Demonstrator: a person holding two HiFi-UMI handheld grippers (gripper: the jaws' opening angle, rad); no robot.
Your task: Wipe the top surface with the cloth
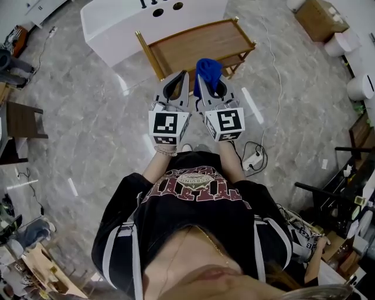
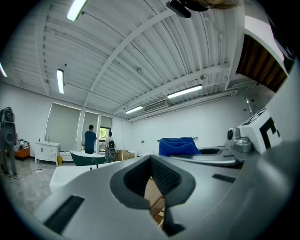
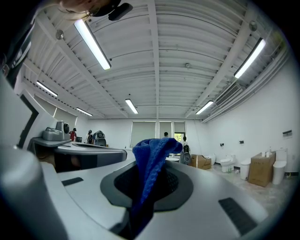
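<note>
I hold both grippers side by side at chest height, tilted up towards the ceiling. My right gripper is shut on a blue cloth, which sticks up bunched from between its jaws. My left gripper is shut with nothing in it; its tips meet above a hollow. The blue cloth also shows to the right in the left gripper view. The wooden table with a gold frame stands on the floor just beyond both grippers, its top bare.
A white tub-like unit stands behind the table. A power strip with cable lies on the marble floor at my right. A dark chair is at left, with a cardboard box and toilets at right. Two people stand far off.
</note>
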